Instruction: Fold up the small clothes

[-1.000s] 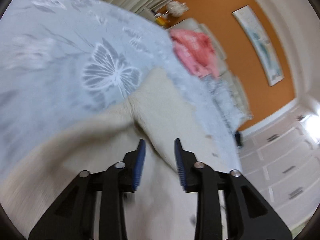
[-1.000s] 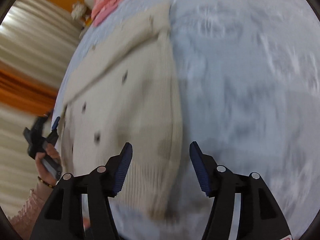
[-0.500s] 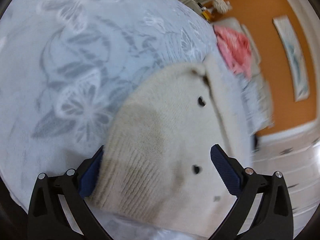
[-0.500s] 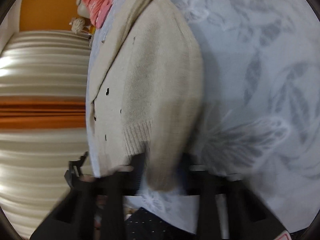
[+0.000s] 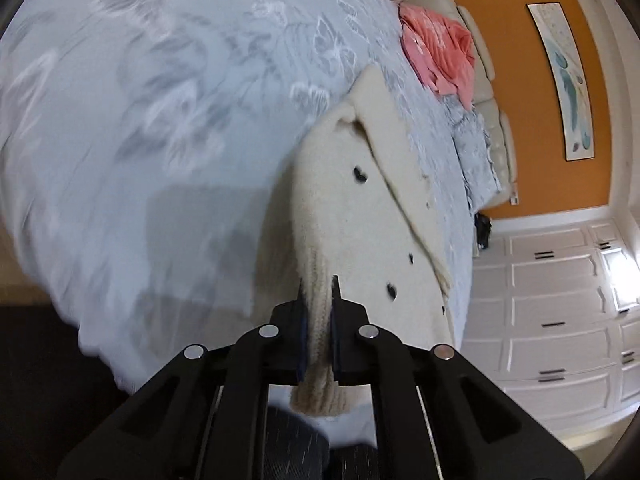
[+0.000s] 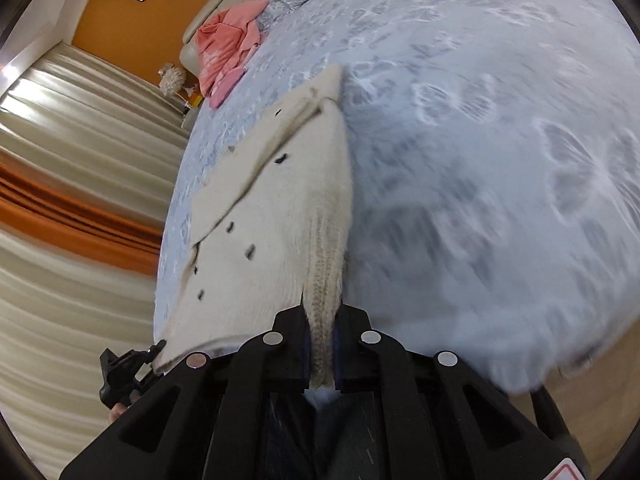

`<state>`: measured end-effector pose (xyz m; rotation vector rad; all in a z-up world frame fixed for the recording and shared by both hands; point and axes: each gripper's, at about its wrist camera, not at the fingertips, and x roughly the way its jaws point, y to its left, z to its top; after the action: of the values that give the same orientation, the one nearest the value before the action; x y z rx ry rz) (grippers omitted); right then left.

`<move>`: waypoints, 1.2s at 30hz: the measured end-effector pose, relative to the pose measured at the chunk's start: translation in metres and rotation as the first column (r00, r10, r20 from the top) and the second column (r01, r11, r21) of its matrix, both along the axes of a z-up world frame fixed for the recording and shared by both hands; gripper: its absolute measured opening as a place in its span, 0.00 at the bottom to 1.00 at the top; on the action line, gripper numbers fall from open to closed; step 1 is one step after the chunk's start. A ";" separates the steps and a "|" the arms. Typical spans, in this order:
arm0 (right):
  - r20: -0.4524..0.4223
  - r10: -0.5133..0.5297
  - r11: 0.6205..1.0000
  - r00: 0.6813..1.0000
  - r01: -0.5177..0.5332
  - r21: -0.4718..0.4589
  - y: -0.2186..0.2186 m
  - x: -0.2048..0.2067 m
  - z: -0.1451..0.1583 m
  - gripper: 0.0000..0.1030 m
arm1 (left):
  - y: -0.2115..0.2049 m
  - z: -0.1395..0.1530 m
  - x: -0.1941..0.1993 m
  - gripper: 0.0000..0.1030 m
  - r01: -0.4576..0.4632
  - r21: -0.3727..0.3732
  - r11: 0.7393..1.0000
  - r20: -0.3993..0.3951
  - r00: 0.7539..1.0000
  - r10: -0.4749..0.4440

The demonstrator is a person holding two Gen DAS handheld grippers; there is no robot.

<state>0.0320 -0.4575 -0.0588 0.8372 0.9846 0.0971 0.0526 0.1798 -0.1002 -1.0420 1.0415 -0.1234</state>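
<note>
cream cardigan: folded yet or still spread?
Spread: cream cardigan lies open-faced, buttons showing; both grippers pinch its ribbed hem.

**A bedroom in a home**

The setting is a lived-in bedroom. A wide bed fills most of both views, spread with a pale blue cover printed with white butterflies. At its far end stands a padded cream headboard, with a crumpled pink garment heaped against it. The wall behind is painted orange and carries a long framed picture. White panelled wardrobe doors with dark handles line one side, and floor-length cream and orange curtains hang along the other.
</note>
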 end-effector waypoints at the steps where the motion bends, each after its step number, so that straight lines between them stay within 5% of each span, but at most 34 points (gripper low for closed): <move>1: -0.009 0.002 1.000 1.000 -0.002 0.005 -0.001 -0.014 -0.002 0.06 | -0.003 0.000 -0.016 0.07 0.007 -0.007 1.000 -0.006 1.000 -0.007; 6: -0.082 0.001 0.999 0.997 0.002 0.038 0.009 -0.066 -0.015 0.06 | -0.015 -0.002 -0.077 0.06 0.050 -0.052 0.997 -0.047 0.998 -0.053; 13: -0.089 -0.053 0.995 0.995 0.060 0.074 0.012 -0.141 0.015 0.06 | -0.026 0.044 -0.147 0.06 0.088 -0.073 0.993 -0.024 0.996 -0.090; 19: 0.071 -0.149 0.984 0.986 0.141 0.111 -0.033 -0.153 0.083 0.06 | -0.008 0.096 -0.173 0.06 0.001 -0.139 0.990 0.014 1.000 0.001; 25: 0.237 -0.182 0.979 0.954 0.154 0.132 -0.078 -0.036 0.086 0.06 | -0.026 0.126 -0.070 0.06 0.072 -0.096 0.993 0.196 0.979 -0.052; 30: 0.158 -0.233 0.962 0.960 0.204 0.179 -0.096 0.083 0.028 0.06 | -0.059 0.102 0.040 0.06 0.066 0.020 0.998 0.194 0.979 -0.069; 36: 0.028 -0.264 0.953 0.964 0.256 0.159 -0.093 0.168 -0.032 0.07 | -0.088 0.057 0.134 0.06 0.057 0.118 0.991 0.106 0.992 -0.069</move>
<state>0.2005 -0.5501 -0.0912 1.0958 0.8201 -0.0327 0.1863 0.0920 -0.0432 -0.8886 0.9702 -0.1686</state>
